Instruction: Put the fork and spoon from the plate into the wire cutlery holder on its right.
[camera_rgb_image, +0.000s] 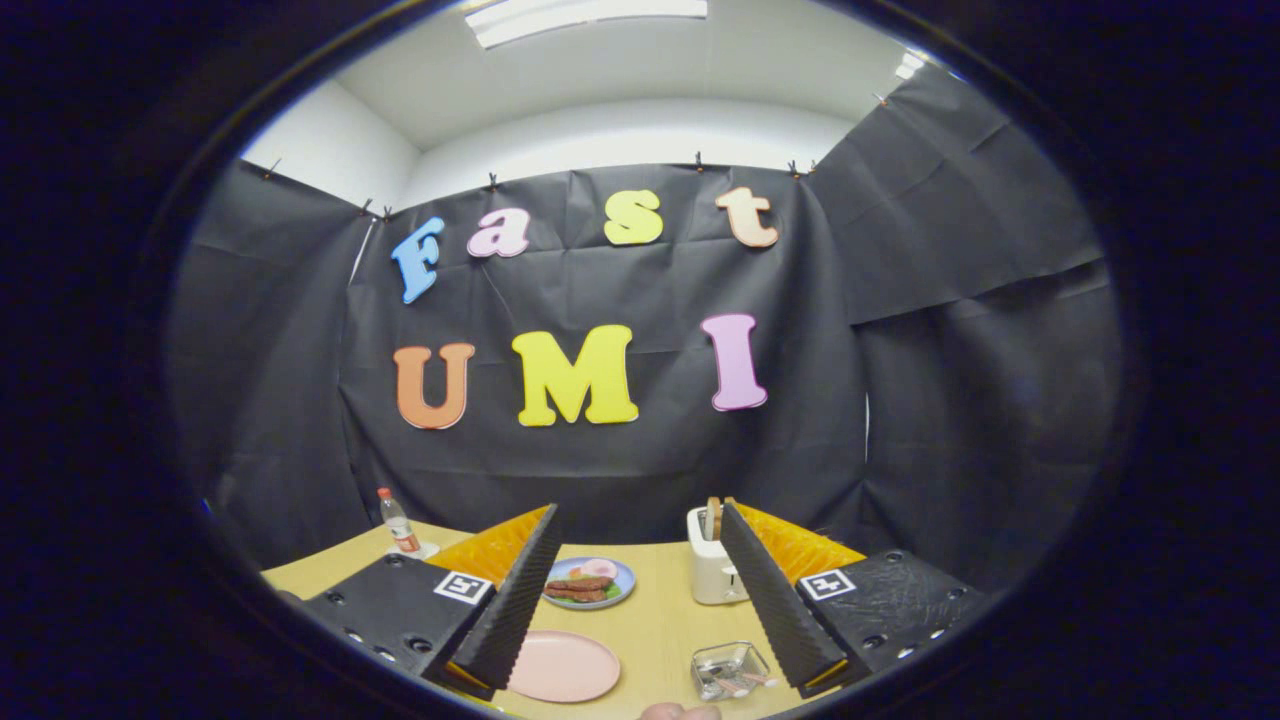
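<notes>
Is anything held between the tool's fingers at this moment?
No. The tool is open, its fingers spread wide apart with only bare table between them, the pink plate and wire cutlery holder lying below.

Gripper-mounted fisheye, raised above the table.
It faces forward along the open gripper (640, 590) over the light wooden table (660, 620) toward the booth wall.

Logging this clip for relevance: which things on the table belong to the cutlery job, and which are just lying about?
Belong to the job:
pink plate, between the fingers
wire cutlery holder, right of the plate, cutlery already lying in it
gripper, fingers open, touching nothing

Lying about:
blue plate of food
toaster
bottle
</notes>
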